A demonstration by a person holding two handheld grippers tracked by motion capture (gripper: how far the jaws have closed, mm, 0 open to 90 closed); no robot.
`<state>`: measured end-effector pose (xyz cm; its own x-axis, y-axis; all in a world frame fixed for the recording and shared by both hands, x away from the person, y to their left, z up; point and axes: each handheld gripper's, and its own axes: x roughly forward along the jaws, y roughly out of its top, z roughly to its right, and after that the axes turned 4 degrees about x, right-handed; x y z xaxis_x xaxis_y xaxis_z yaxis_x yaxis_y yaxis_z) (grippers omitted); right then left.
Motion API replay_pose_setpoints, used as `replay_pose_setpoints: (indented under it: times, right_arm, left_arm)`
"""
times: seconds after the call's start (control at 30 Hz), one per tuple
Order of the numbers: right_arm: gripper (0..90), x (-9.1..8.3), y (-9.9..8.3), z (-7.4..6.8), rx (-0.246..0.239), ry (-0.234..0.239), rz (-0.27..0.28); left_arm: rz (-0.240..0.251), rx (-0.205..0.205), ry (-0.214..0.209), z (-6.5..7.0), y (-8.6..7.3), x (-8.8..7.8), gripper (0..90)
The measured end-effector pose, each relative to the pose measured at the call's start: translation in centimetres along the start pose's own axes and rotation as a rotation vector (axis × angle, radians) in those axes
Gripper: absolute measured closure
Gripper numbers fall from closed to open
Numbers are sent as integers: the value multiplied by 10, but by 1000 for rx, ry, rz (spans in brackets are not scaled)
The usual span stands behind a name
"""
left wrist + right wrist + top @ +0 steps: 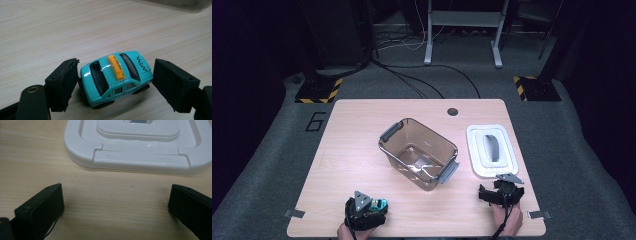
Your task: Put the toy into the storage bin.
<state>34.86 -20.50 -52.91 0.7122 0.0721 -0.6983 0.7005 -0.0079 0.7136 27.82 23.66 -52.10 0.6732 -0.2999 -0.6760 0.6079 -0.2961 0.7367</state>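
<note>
Pale wooden desk: left gripper clamps a turquoise toy taxi, likely bound for the clear bin; right gripper waits open.

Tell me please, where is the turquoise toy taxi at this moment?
In the high view the toy taxi sits near the table's front left edge, between the jaws of the left gripper; the brown bin stands farther back, mid-table.
</note>
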Motion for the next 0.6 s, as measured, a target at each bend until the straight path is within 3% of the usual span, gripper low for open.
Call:
replay_pose_setpoints:
  times: [0.1, 0.23, 0.3, 0.33, 0.43, 0.5, 0.6]
  right_arm:
    - [0, 0, 0, 0, 0, -1, 0]
    - [0, 0, 0, 0, 1, -1, -1]
    - [0, 0, 0, 0, 1, -1, 0]
    - [0, 0, 0, 0, 0, -2, 1]
    - [0, 0, 0, 0, 0, -2, 1]
    - [0, 0, 0, 0, 0, -3, 1]
    - [0, 0, 0, 0, 1, -3, 2]
  left_arm:
    - [-1, 4, -25, -3, -1, 2, 214]
    - [-3, 47, -84, -10, -1, 5, 216]
    - [-4, 52, -92, -12, -1, 6, 218]
    - [7, 77, -128, -17, 0, 8, 220]
    - [9, 86, -139, -22, 1, 9, 223]
    - [11, 101, -173, -29, 4, 13, 224]
    - [13, 90, -160, -30, 5, 14, 222]
